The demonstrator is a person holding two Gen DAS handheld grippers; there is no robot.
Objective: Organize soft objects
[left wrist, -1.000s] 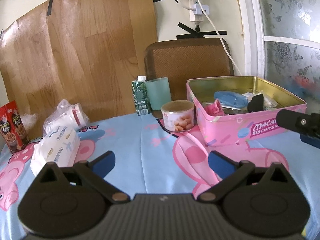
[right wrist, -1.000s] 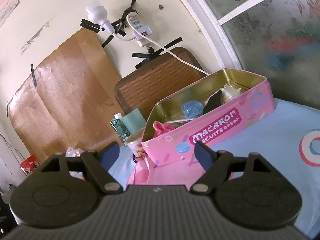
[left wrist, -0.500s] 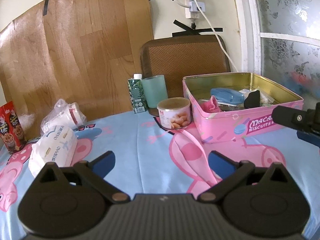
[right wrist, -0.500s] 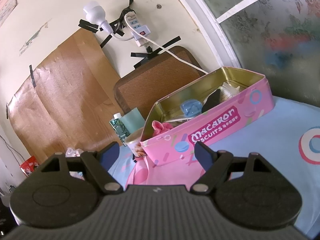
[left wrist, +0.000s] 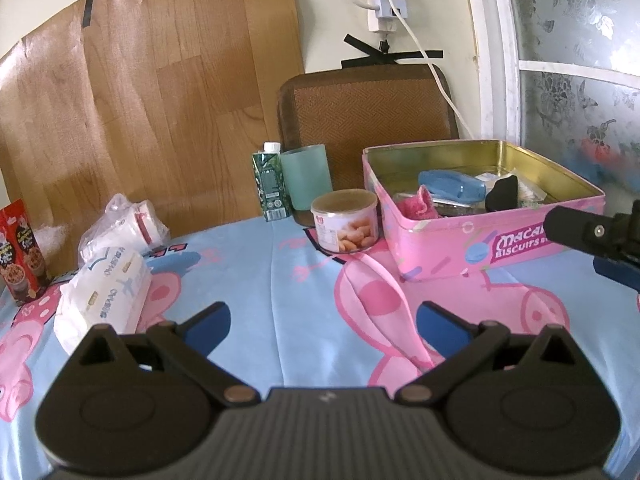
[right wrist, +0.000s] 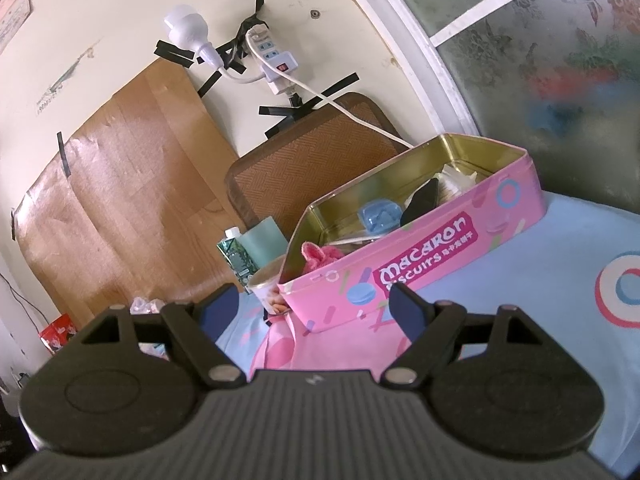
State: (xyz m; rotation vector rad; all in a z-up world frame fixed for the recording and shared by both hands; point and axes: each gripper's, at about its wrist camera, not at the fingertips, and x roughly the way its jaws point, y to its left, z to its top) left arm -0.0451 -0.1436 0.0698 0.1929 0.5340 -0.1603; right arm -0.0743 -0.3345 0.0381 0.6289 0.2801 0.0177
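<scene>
A pink macaron biscuit tin (left wrist: pixel 452 248) stands open on the table at the right; it also shows in the right wrist view (right wrist: pixel 424 272). Inside lie a pink soft item (left wrist: pixel 418 205), a blue item (left wrist: pixel 450 186) and a black item (left wrist: pixel 502 196). A white tissue pack (left wrist: pixel 106 294) and a plastic bag of white things (left wrist: pixel 120 228) lie at the left. My left gripper (left wrist: pixel 322 326) is open and empty above the cloth. My right gripper (right wrist: pixel 314 310) is open and empty in front of the tin; part of it shows in the left wrist view (left wrist: pixel 596 234).
A round can (left wrist: pixel 345 220), a green carton (left wrist: pixel 271 182) and a teal cup (left wrist: pixel 306 178) stand left of the tin. A red snack box (left wrist: pixel 22 252) stands at the far left. A brown tray (left wrist: pixel 368 120) and a wood-pattern sheet lean on the wall.
The left wrist view has shifted slightly right and back, so the tin sits a little further left in it. The right gripper has barely moved. Both stay open.
</scene>
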